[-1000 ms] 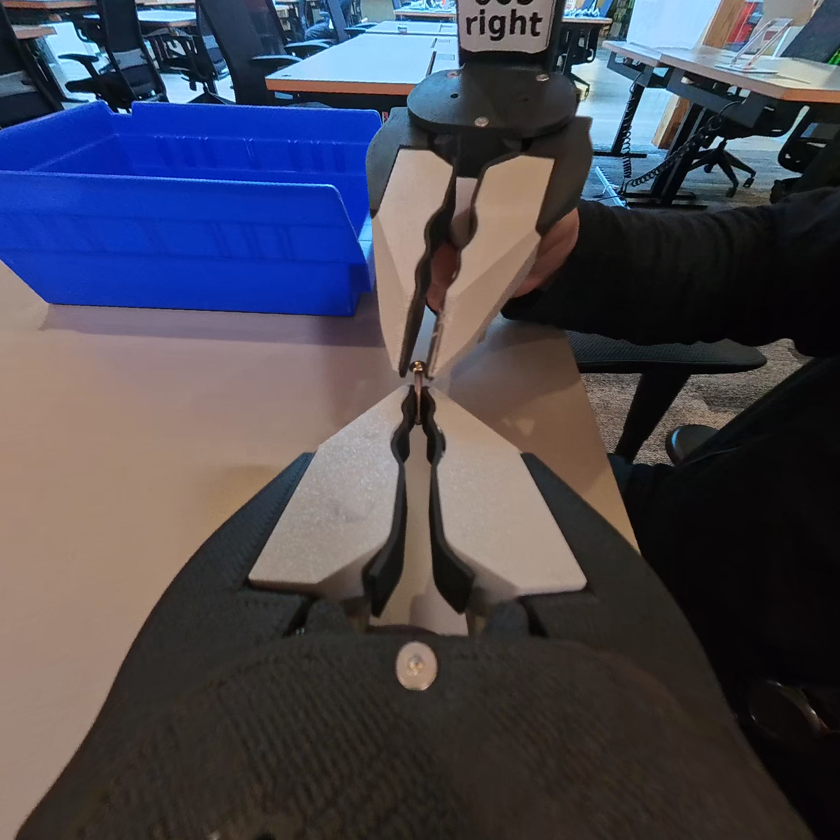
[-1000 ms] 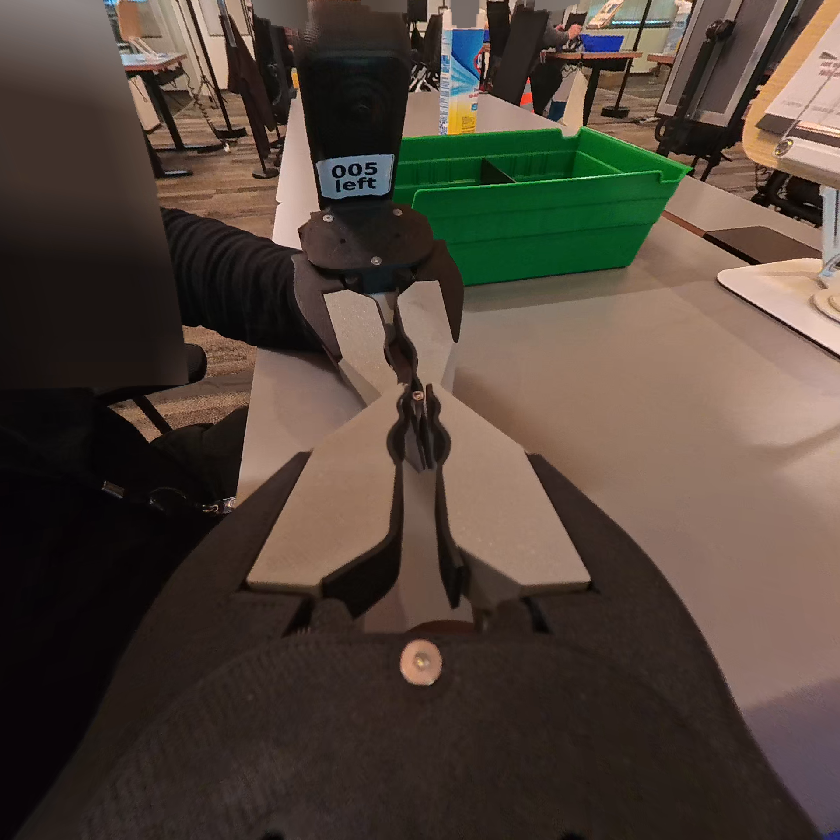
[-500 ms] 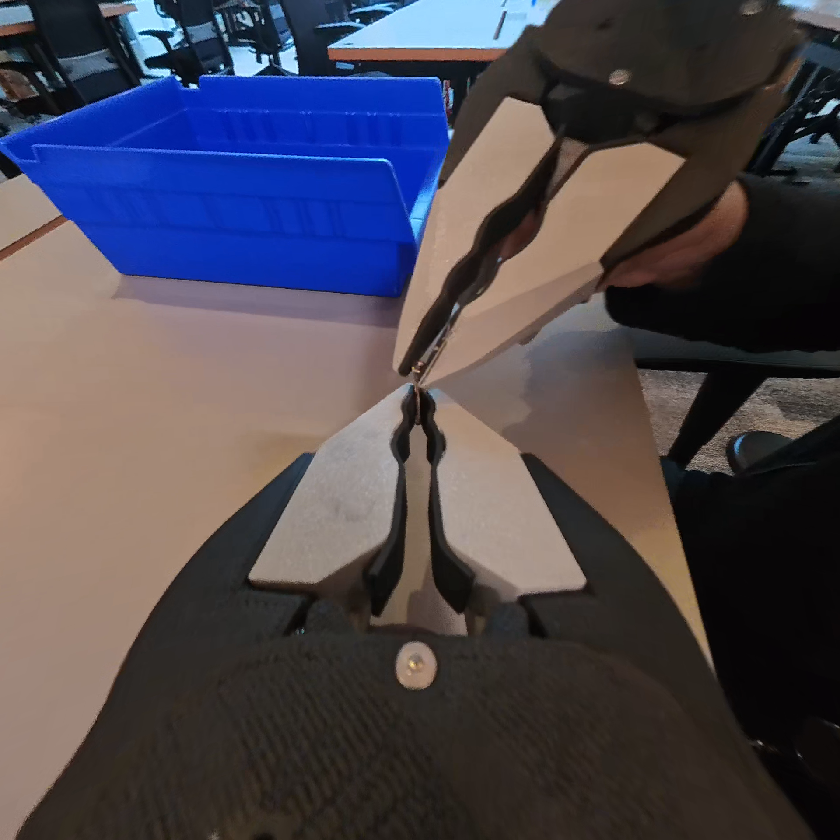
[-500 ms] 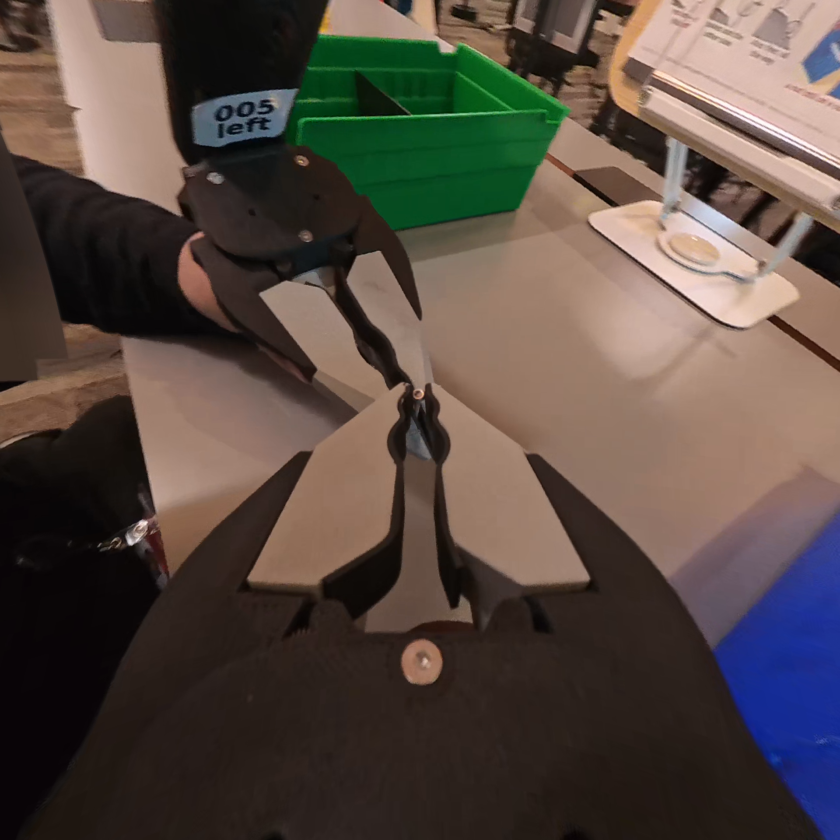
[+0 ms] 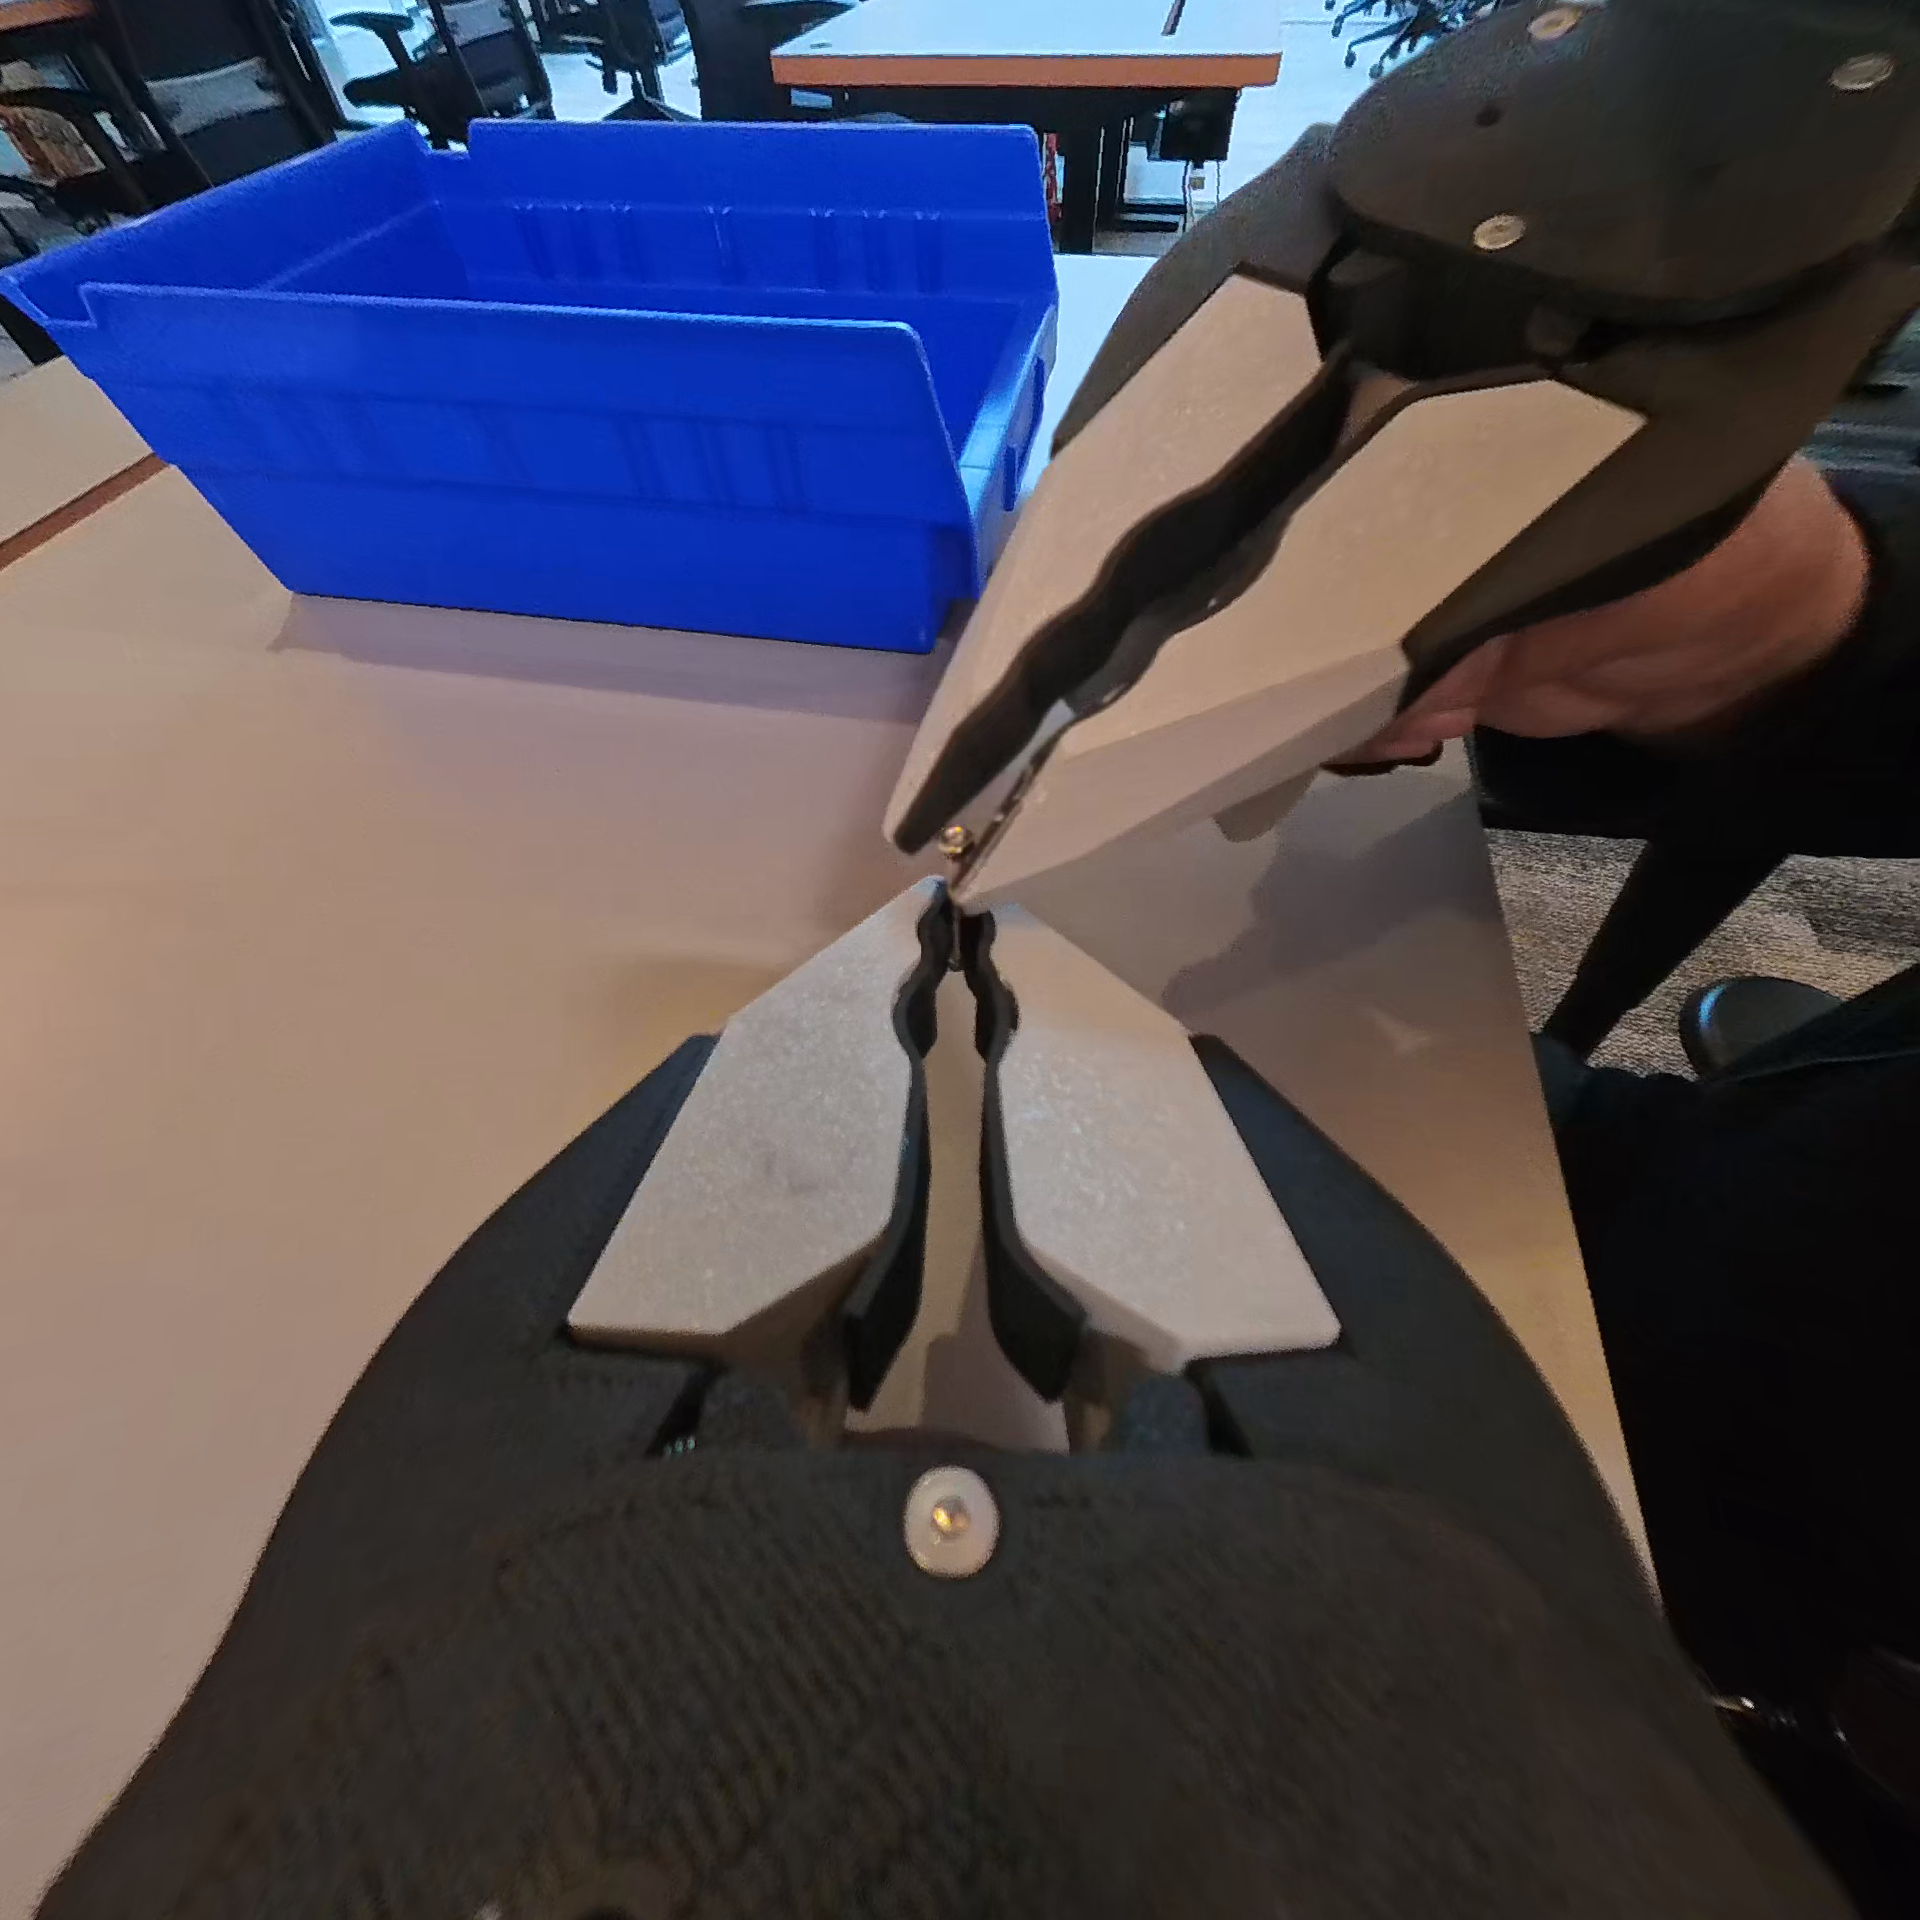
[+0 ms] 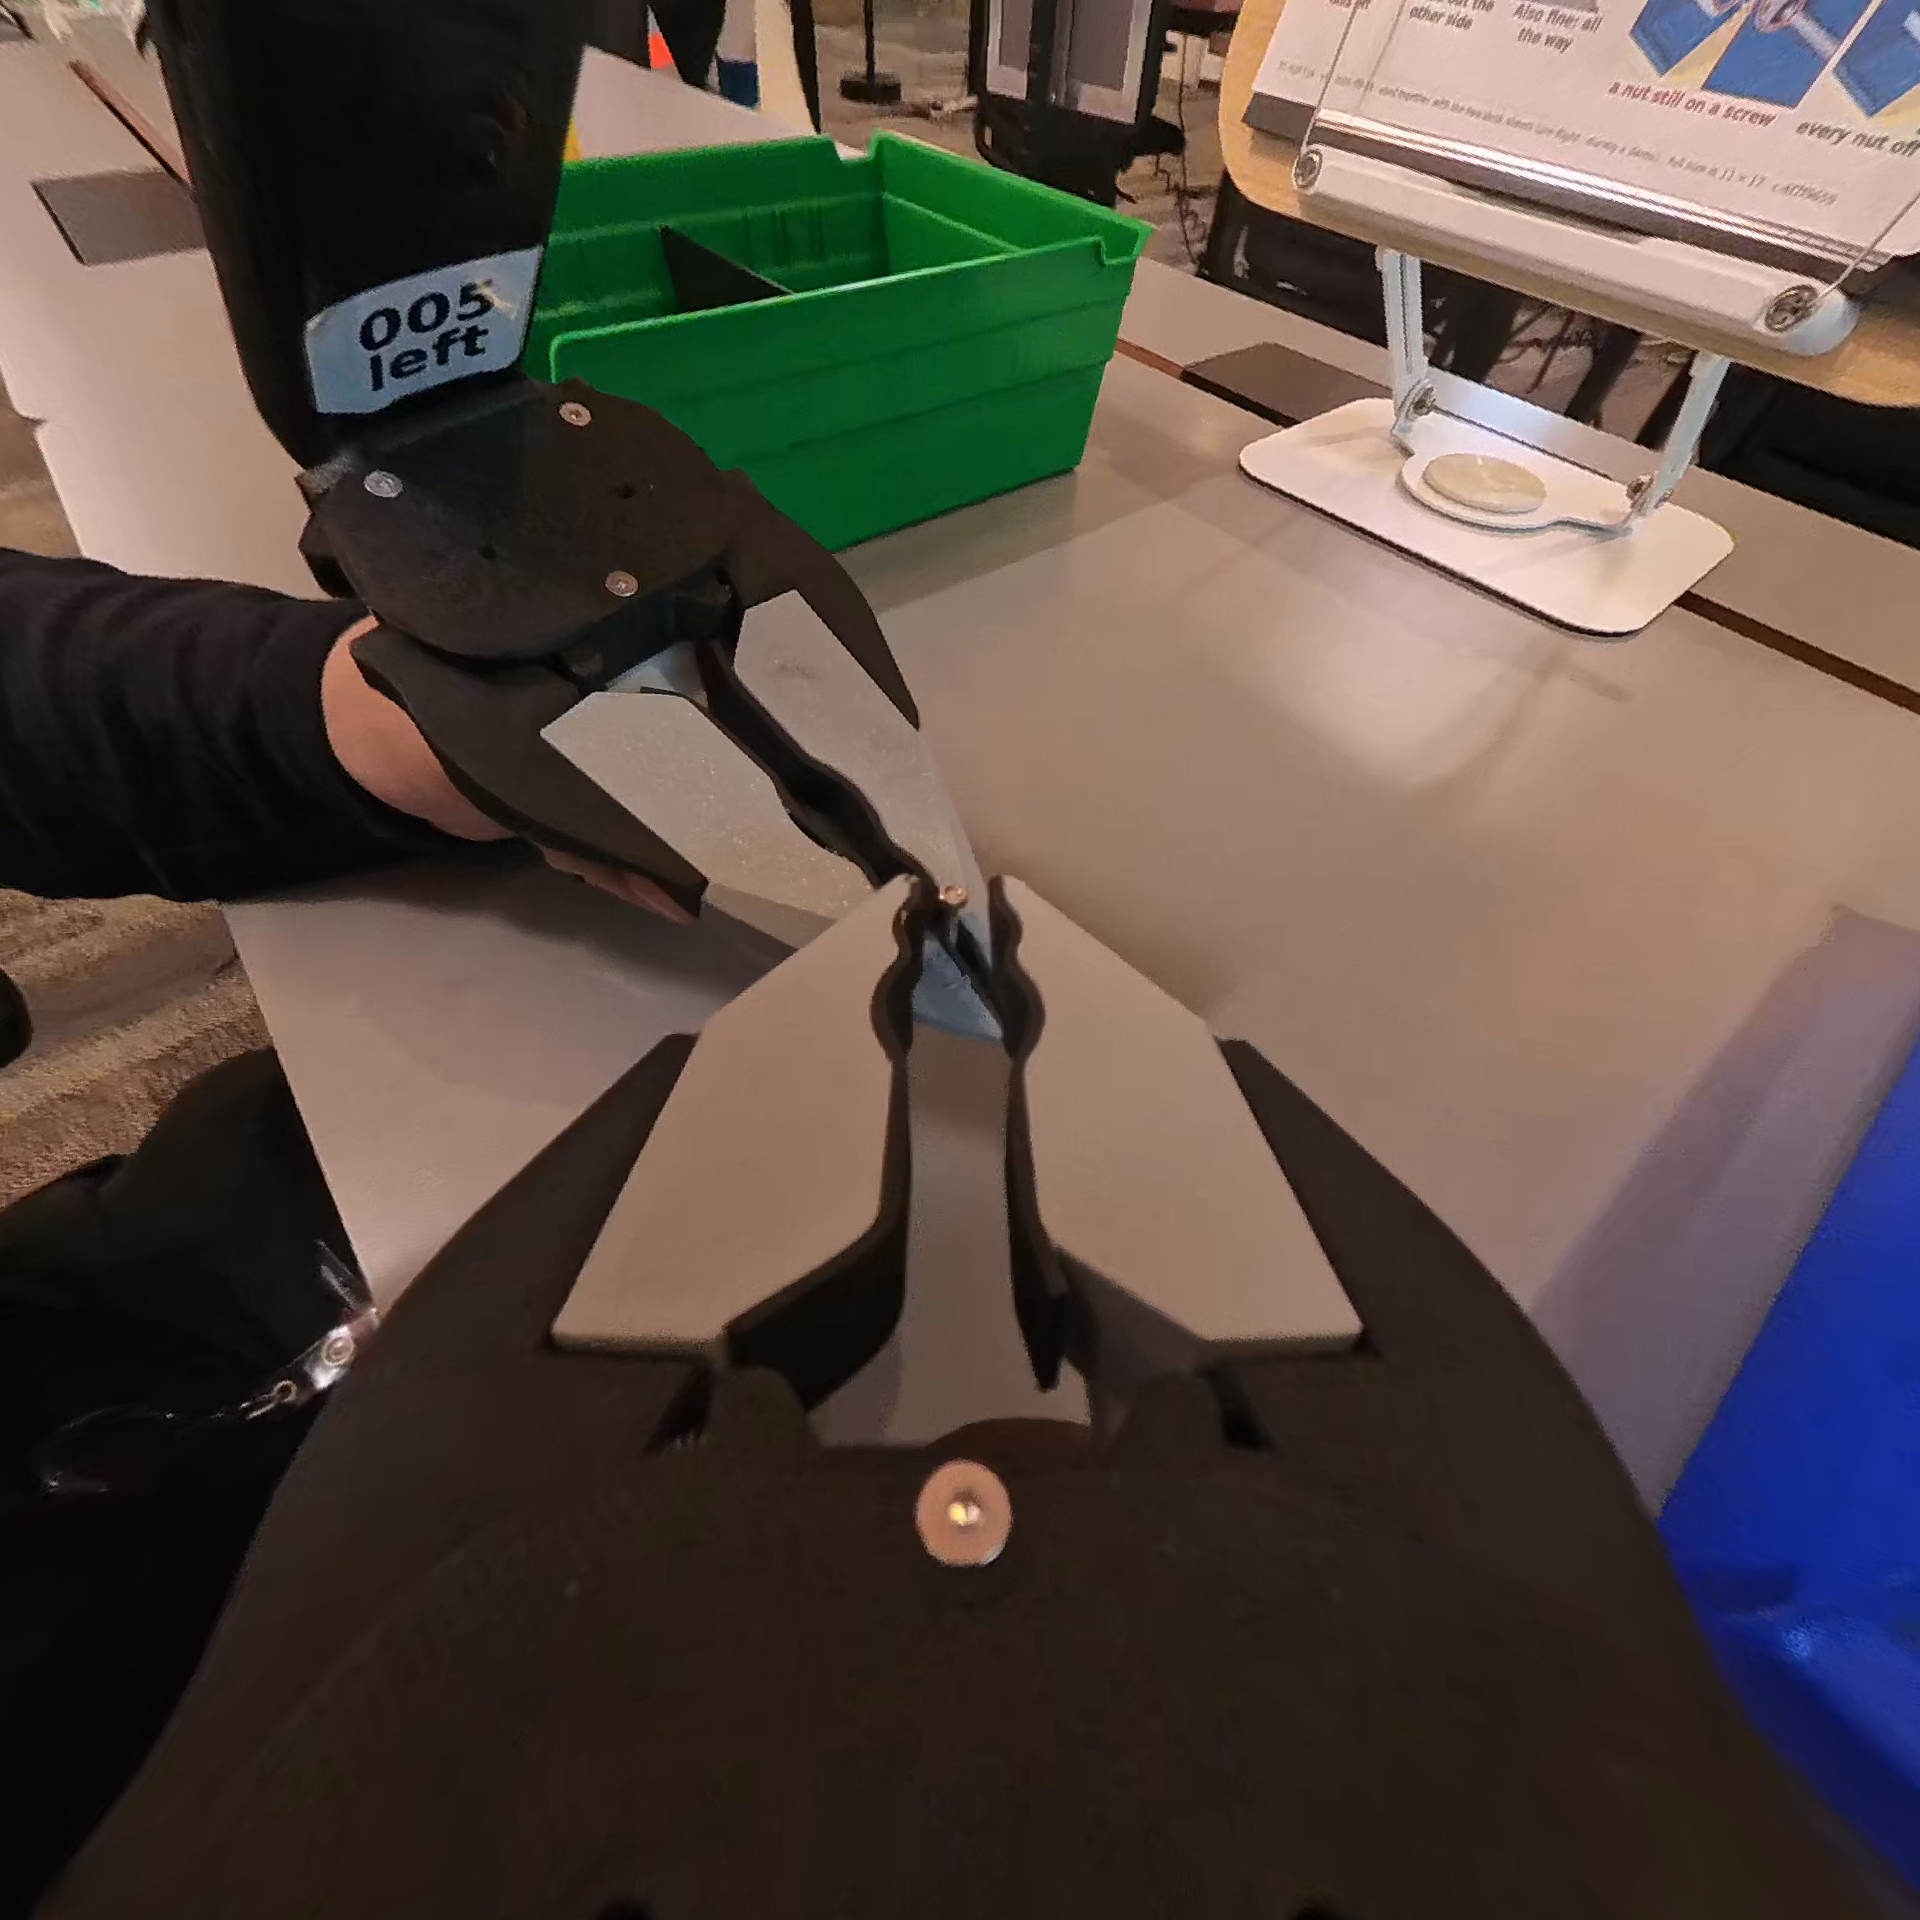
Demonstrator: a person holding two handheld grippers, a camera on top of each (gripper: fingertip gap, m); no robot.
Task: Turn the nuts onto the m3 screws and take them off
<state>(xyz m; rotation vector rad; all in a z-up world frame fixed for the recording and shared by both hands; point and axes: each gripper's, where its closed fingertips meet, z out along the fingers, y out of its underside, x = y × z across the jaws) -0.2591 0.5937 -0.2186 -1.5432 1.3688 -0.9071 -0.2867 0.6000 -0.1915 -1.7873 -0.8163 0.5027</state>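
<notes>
Grey tabletop [image 5: 416, 935] is seen under both grippers, office desks and chairs behind. Left gripper [image 5: 951, 914] is seen clamped on a thin metal m3 screw [image 5: 953, 940], fingertips together, gap only farther back. Right gripper [image 6: 951, 896] is seen with tips slightly apart around a small silver nut [image 6: 950, 894] at the screw end; whether the nut is pinched cannot be told. Tips of both grippers are met above the table near its edge. A hand [image 5: 1662, 644] is seen on the right gripper's handle. Blue plastic bin [image 5: 582, 416] is placed far left, green plastic bin [image 6: 831, 343] with black divider far, white document stand [image 6: 1486, 509] at far right.
</notes>
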